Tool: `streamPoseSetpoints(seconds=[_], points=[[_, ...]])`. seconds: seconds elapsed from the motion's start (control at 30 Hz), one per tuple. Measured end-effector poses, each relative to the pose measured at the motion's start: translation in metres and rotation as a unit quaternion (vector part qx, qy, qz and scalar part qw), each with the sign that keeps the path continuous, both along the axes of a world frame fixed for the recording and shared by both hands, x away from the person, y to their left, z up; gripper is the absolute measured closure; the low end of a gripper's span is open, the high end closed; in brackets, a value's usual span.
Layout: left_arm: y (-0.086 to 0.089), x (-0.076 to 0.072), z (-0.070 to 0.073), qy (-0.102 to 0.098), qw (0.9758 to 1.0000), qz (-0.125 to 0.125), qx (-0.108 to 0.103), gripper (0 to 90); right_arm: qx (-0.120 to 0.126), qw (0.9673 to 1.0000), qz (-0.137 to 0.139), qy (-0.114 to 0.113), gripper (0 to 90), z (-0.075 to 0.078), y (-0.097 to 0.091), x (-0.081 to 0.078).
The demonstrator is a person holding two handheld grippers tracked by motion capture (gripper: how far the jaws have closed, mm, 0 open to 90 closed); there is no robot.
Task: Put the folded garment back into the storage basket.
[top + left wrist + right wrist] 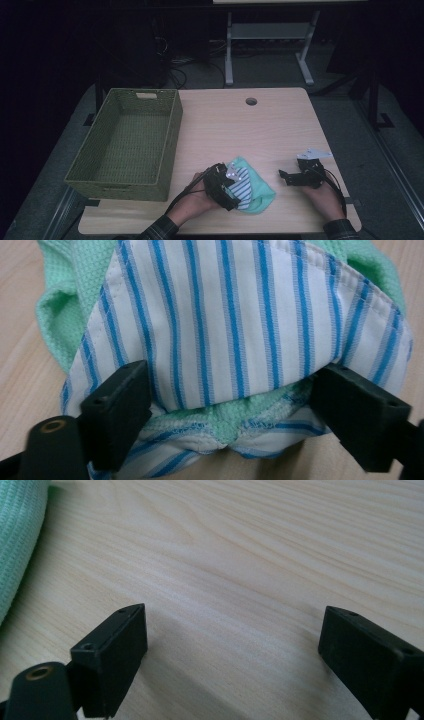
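Note:
A small folded garment lies on the wooden table [235,130] near its front edge, with a white and blue striped part [243,183] [225,315] over mint green knit fabric [257,189] [62,305]. My left gripper [234,194] [232,405] is down at its near edge. The jaws stand wide apart on either side of the striped fold and do not pinch it. Off to the right, my right gripper [284,177] [232,640] rests low over bare wood, open with nothing between its jaws. The green fabric's edge [17,535] shows at its far left.
An olive woven basket [172,135] with nothing in it stands on the left part of the table, close to the left hand. A round cable hole [251,101] sits near the far edge. Another desk's legs [229,50] stand behind.

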State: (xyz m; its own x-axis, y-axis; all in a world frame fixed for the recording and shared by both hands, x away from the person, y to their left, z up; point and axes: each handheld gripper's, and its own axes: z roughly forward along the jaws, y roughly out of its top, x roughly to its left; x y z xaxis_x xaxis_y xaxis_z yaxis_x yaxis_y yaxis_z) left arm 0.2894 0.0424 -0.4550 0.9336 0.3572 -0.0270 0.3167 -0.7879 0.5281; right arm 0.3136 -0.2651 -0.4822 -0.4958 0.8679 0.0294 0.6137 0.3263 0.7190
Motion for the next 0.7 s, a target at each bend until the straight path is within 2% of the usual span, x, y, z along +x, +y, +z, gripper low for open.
streamPoseSetpoints(seconds=[0.1,0.27,0.4,0.57,0.7], points=[[-0.0002,-0.0002,0.0013,-0.001,1.0000,-0.009,-0.003,26.8,0.000,1.0000,0.000,0.000,11.7,0.0000,0.0000,0.0000],[-0.0035,-0.0015,0.0044,0.004,0.9995,-0.030,-0.008,50.6,0.000,1.0000,-0.001,0.000,11.7,-0.0001,0.0001,0.0001],[-0.0062,-0.0004,0.0051,0.011,0.9995,-0.029,-0.010,66.7,0.000,1.0000,-0.002,0.000,11.8,-0.0001,0.0002,0.0001],[-0.0072,0.0011,0.0057,0.017,0.9995,-0.025,-0.009,72.7,-0.001,1.0000,-0.003,-0.001,11.8,-0.0001,0.0002,0.0002],[-0.0034,0.0041,0.0048,0.032,0.9990,-0.021,-0.025,73.2,-0.001,1.0000,-0.003,-0.001,11.7,-0.0001,0.0002,0.0004]])
